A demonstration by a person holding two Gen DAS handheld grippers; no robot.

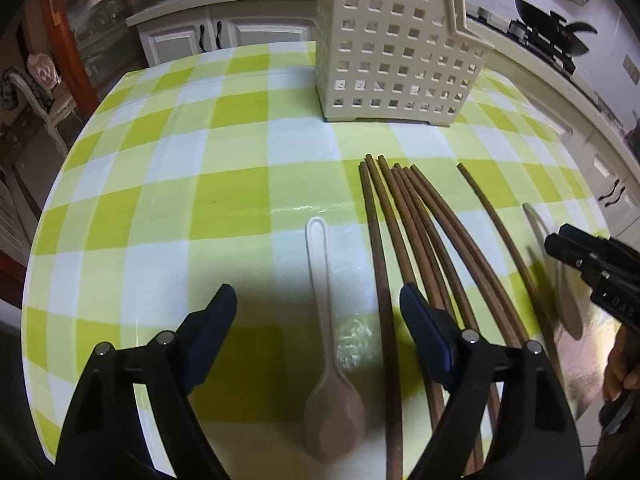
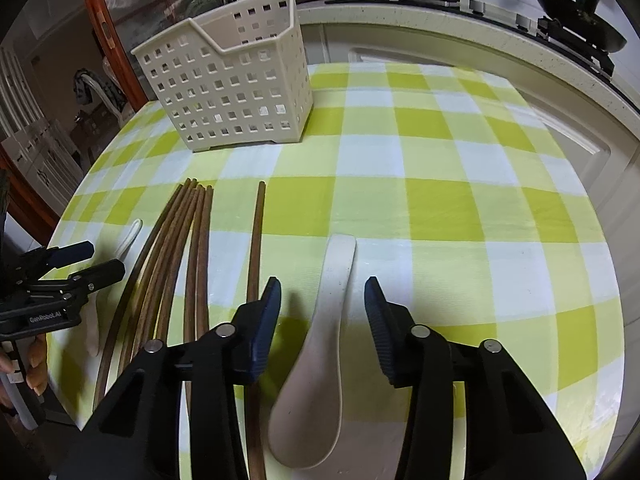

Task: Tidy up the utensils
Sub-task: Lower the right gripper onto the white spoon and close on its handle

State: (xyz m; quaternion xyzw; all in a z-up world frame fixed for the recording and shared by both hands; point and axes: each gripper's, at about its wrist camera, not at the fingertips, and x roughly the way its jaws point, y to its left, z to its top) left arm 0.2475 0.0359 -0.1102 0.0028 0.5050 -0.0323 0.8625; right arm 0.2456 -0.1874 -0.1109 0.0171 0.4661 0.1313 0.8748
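Observation:
Two pale spoons and several brown chopsticks lie on a green-and-white checked tablecloth [image 1: 200, 168]. In the left wrist view my left gripper [image 1: 318, 292] stands open over one spoon [image 1: 326, 360], its handle between the fingers without touching them; the right finger hangs over the chopstick bundle [image 1: 404, 216]. In the right wrist view my right gripper [image 2: 322, 284] straddles the other spoon [image 2: 320, 360], pads clear of it on both sides. One lone chopstick [image 2: 258, 240] lies beside its left finger. A cream perforated utensil basket [image 1: 396, 52] [image 2: 236, 92] stands upright behind.
The other gripper shows at the edge of each view: the right gripper [image 1: 558, 236] and the left gripper [image 2: 102, 258], each with a hand behind it. Kitchen counter, cabinets and a stove with a wok [image 2: 580, 24] surround the table. A chair [image 1: 40, 92] stands far left.

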